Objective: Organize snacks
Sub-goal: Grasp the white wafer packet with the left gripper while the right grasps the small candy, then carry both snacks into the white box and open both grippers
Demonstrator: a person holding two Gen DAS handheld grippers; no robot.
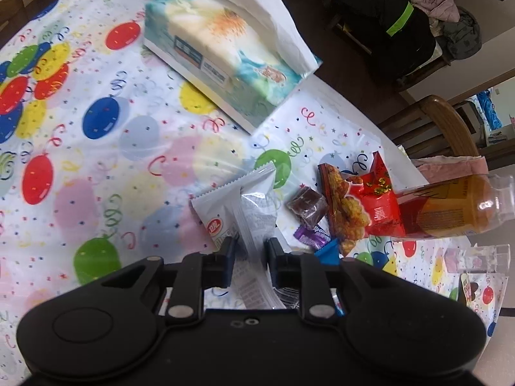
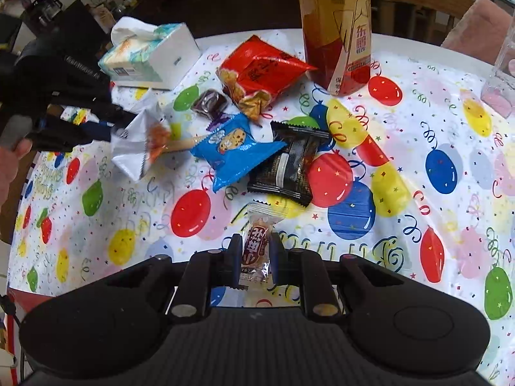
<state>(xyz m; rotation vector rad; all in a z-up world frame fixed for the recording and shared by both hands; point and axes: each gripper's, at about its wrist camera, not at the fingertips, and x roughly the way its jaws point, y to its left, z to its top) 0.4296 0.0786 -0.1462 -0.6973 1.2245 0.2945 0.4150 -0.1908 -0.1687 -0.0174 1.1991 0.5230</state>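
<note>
We have a snack in each tool: our left gripper point(image 1: 250, 251) is clamped on the white wrapper point(image 1: 248, 206), lifted clear of the balloon-print tablecloth point(image 1: 96, 167), and our right gripper point(image 2: 254, 257) pinches a small clear-wrapped brown candy point(image 2: 256, 244) just above the cloth. Judging by the crinkly film, we'd hold firm but gentle, gripping the sealed seams so the slick plastic doesn't slide out. The rest of the pile lies together: a glossy blue cookie packet point(image 2: 235, 148) overlapping a black packet point(image 2: 289, 167), a puffy red bag point(image 2: 260, 67) touching the tall amber bottle point(image 2: 336, 25), with a soft tissue pack point(image 2: 151, 54) nearby.
</note>
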